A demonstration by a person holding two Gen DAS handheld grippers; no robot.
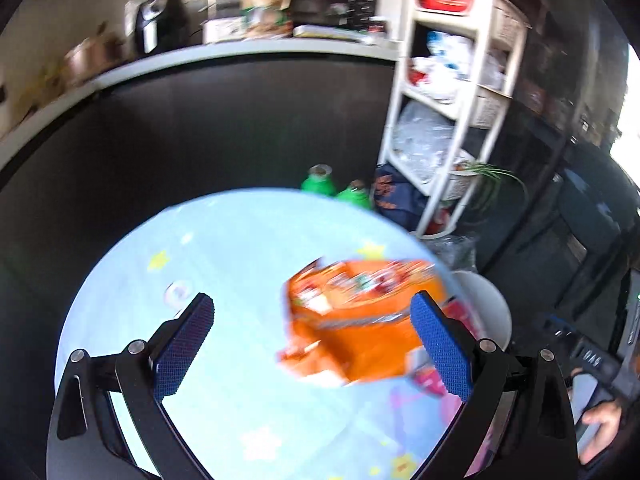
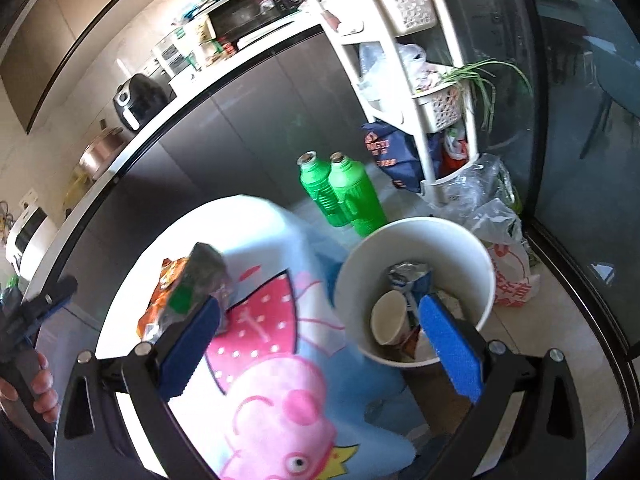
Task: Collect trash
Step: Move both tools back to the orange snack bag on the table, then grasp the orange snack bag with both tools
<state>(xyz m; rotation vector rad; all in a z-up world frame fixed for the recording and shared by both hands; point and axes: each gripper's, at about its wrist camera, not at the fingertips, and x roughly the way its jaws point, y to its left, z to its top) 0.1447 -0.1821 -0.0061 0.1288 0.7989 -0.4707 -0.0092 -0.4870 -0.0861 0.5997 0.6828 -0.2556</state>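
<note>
An orange snack wrapper [image 1: 360, 320], blurred, lies on the round table [image 1: 224, 248] between the fingers of my open left gripper [image 1: 312, 344], nearer the right finger. In the right wrist view the same orange wrapper [image 2: 158, 304] lies on the table [image 2: 256, 232] with a dark green wrapper [image 2: 204, 276] over it, just beyond my left fingertip. My right gripper [image 2: 320, 344] is open and holds nothing. Its right finger hangs over the white bin [image 2: 420, 240], which holds a paper cup [image 2: 388, 316] and crumpled wrappers.
The tablecloth is light blue with a pink cartoon pig [image 2: 276, 380]. Two green bottles [image 2: 340, 196] stand on the floor behind the table. A white shelf rack [image 2: 432, 80] and plastic bags [image 2: 496, 216] stand behind the bin. A hand [image 2: 40, 384] grips the other gripper's handle at far left.
</note>
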